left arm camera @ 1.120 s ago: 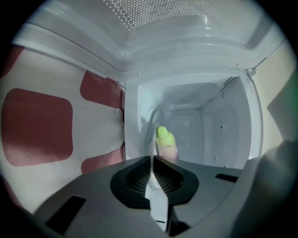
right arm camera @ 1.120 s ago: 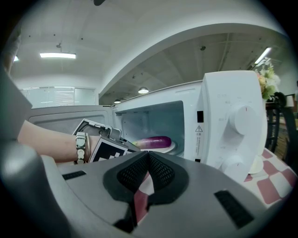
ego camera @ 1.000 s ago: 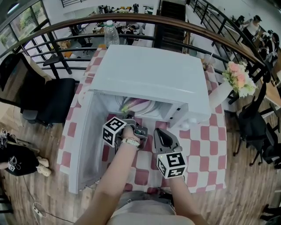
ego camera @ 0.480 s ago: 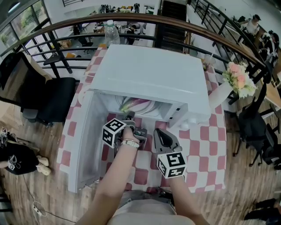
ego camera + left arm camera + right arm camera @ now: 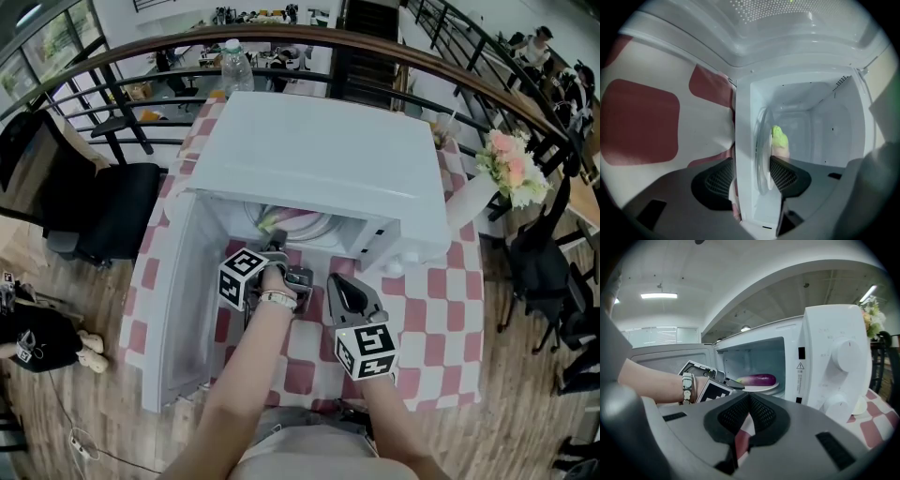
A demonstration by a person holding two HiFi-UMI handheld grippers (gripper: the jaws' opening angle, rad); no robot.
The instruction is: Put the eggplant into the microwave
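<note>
Microwave (image 5: pixel 319 159) is set on a red-and-white checked cloth (image 5: pixel 441 319); its door (image 5: pixel 178 300) is swung open to the left in the head view.

Eggplant (image 5: pixel 759 379) is seen lying on its side on the glass plate (image 5: pixel 761 386) inside the cavity, with its purple body towards the control panel (image 5: pixel 846 355) and its green stem end towards the door side.

Left gripper (image 5: pixel 752 171) is held at the mouth of the cavity. Its jaws have just been opening and are now seen well apart. The rim of the glass plate and the front edge of the microwave are framed between the pads (image 5: pixel 787 176). The green end of the eggplant is seen just beyond them, and neither pad is pressed on it.

Right gripper (image 5: pixel 749 401) is held in front of the microwave, below the control panel in the head view, apart from the left gripper. Its jaws are brought together at the tips, and nothing is held between them.

A bunch of flowers (image 5: pixel 511 164) is noted at the right of the microwave and a water bottle (image 5: pixel 236 70) behind it.
</note>
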